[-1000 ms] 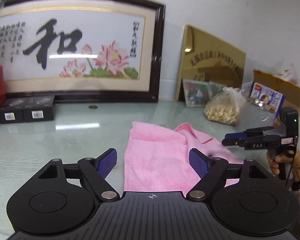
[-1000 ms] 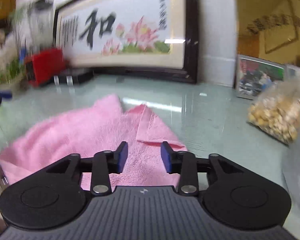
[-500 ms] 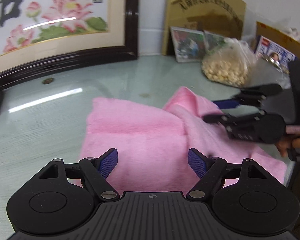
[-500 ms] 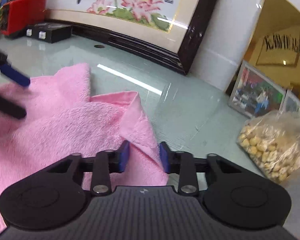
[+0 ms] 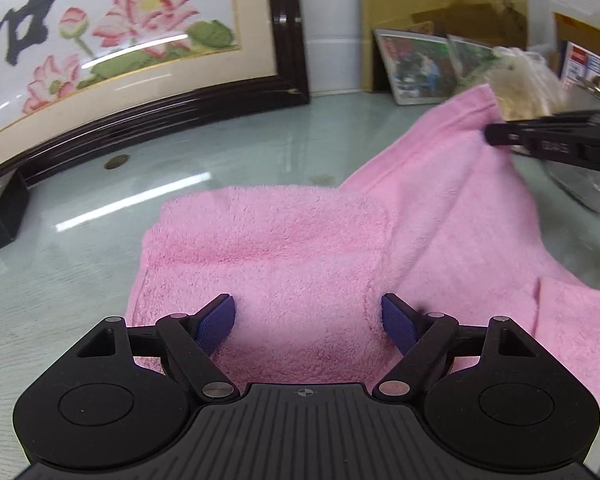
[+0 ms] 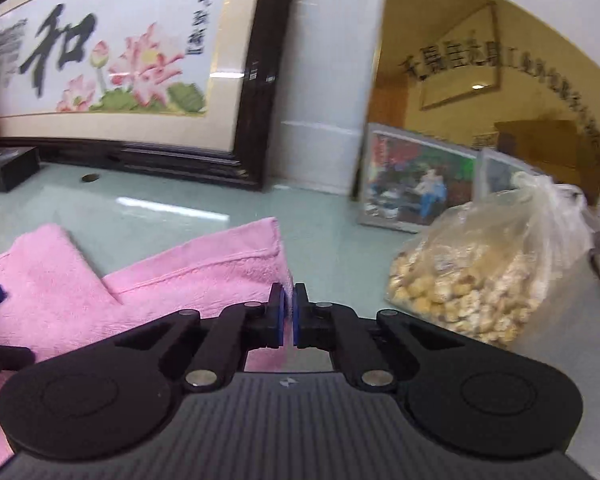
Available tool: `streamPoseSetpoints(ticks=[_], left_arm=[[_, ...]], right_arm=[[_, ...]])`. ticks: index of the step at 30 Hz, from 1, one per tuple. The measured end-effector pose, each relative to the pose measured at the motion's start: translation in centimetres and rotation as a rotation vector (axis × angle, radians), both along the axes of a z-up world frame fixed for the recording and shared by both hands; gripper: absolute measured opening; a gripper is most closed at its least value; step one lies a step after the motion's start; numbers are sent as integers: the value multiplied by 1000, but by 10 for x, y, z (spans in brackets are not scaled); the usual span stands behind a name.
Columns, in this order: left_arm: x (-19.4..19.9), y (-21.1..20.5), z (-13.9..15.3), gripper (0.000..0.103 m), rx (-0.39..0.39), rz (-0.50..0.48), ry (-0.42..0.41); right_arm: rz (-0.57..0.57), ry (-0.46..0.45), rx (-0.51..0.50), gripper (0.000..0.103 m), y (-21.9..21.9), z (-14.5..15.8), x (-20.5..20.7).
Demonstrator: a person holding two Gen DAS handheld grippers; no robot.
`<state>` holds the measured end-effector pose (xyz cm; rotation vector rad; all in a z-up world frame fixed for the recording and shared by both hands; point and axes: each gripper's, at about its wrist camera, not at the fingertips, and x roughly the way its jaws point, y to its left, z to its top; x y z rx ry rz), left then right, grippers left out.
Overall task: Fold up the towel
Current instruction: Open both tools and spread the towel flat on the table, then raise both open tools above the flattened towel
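A pink towel lies rumpled on the glass table. My left gripper hovers low over the towel's near part. Its jaws are wide and opening a little, and the blue pads stand apart from the cloth with only flat towel between them. My right gripper is shut on the towel's hemmed far right corner. The left wrist view shows that right gripper holding the corner lifted off the table, so the cloth slopes down from it.
A big framed lotus picture leans on the back wall. A plastic bag of snacks and a framed photo stand right of the towel. A gold plaque is behind them. Black boxes and a coin lie to the left.
My right gripper closed on the towel's corner and raised it. My left gripper moved forward and down over the towel, still open.
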<state>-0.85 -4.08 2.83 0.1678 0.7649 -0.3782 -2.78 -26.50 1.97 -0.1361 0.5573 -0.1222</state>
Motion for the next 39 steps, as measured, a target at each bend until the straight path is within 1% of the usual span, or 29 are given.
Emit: streamPoseSetpoints(ticks=[2,4,6,8,10,12,13,15,16,17,18,20,22,23,24,25,27,29,31,33,35,37,39], left_arm=[[4,0,-1,85,11,15,-16],[9,4,-2,88,5,37,-9],[11,6,-1,88,5,62,2],[8,7,0,88,15,79,16],[2,9,2,88,19,82,33],[-9,20,3,84,-6,58,22],[-12,24,3,83,-13,56,14],[-17,35,5,83,-39,49,-6],[-19,39,7,83,-52,42,-17],[-19,42,8,82,-54,41,-27],[-19,44,10,83,-53,43,-37],[-16,48,10,83,-31,56,-28],[-13,50,6,84,-16,54,2],[-11,50,2,85,-8,50,11],[-12,50,1,88,-6,48,8],[-12,50,1,88,-6,47,4],[-14,50,0,88,-4,44,-4],[-16,50,1,88,-17,14,-6],[-21,51,-2,89,-11,-29,-11],[-28,52,-4,89,-12,-56,-28],[-36,57,-6,91,-31,-72,-28],[-47,58,-7,91,-34,-82,-34],[-57,59,-7,92,-34,-91,-38]], right_arm=[[-4,20,2,4,0,-5,5],[1,36,17,4,-1,-9,12],[-9,55,50,4,-2,-12,22],[3,90,62,5,0,-14,30],[22,100,82,6,2,-14,27],[28,104,73,8,4,-13,23],[29,104,75,11,3,-13,20],[29,100,93,14,-2,-12,16],[19,94,105,18,-4,-10,15],[10,78,115,22,-6,-7,13],[14,56,118,23,-5,-4,9],[35,18,118,28,1,3,3],[97,-3,130,37,14,9,-4],[119,-9,131,45,20,12,-6],[128,-14,127,46,26,13,-8],[154,-16,116,46,35,15,-10],[262,12,139,46,53,17,-9],[378,91,223,46,73,15,4],[417,133,240,46,89,13,16],[462,181,272,46,109,11,38],[478,225,349,46,120,10,57],[511,277,440,46,131,5,76],[516,305,482,47,143,-1,90]])
